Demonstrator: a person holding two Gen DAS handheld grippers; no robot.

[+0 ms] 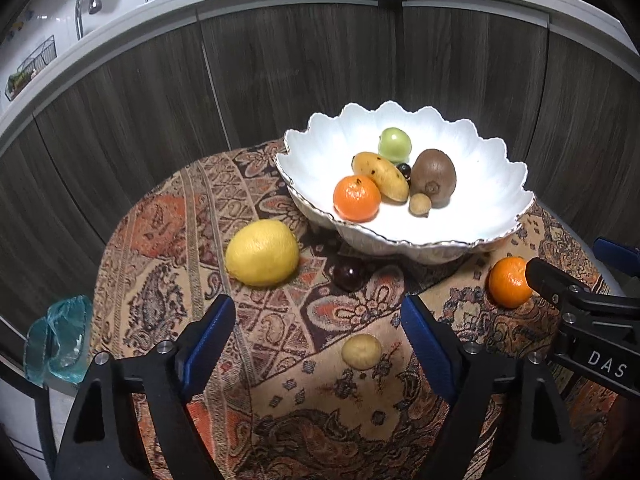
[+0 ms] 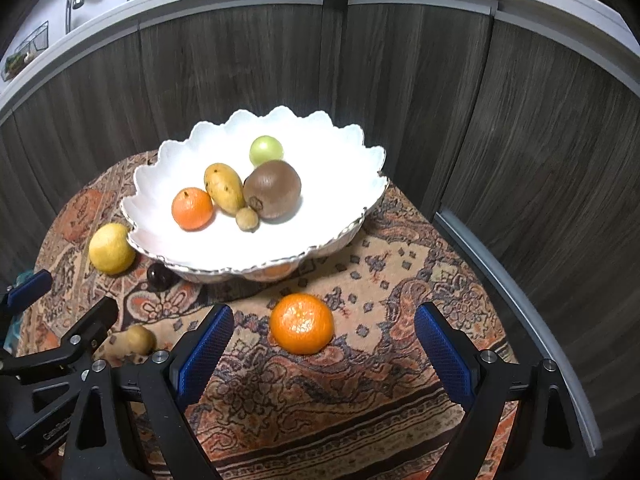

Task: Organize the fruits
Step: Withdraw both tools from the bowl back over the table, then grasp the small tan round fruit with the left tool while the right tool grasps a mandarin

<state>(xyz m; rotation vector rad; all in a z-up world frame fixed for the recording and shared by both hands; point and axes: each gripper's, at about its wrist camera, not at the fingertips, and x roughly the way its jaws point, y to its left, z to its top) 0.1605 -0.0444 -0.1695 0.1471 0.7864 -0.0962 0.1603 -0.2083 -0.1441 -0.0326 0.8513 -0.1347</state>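
Risk: small tan fruit (image 1: 361,351) may roll off as left tool (image 1: 318,334), jaws apart and empty, closes; right tool (image 2: 324,344), also agape and empty, could nudge mandarin (image 2: 301,323), glossy, dimpled, on desk (image 2: 400,380) at 6 o'clock of white bowl (image 2: 168,160).

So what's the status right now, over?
Both hand-held grippers open, empty: left, right. Loose orange mandarin ahead of right; small tan round fruit ahead of left. Nothing blocking.
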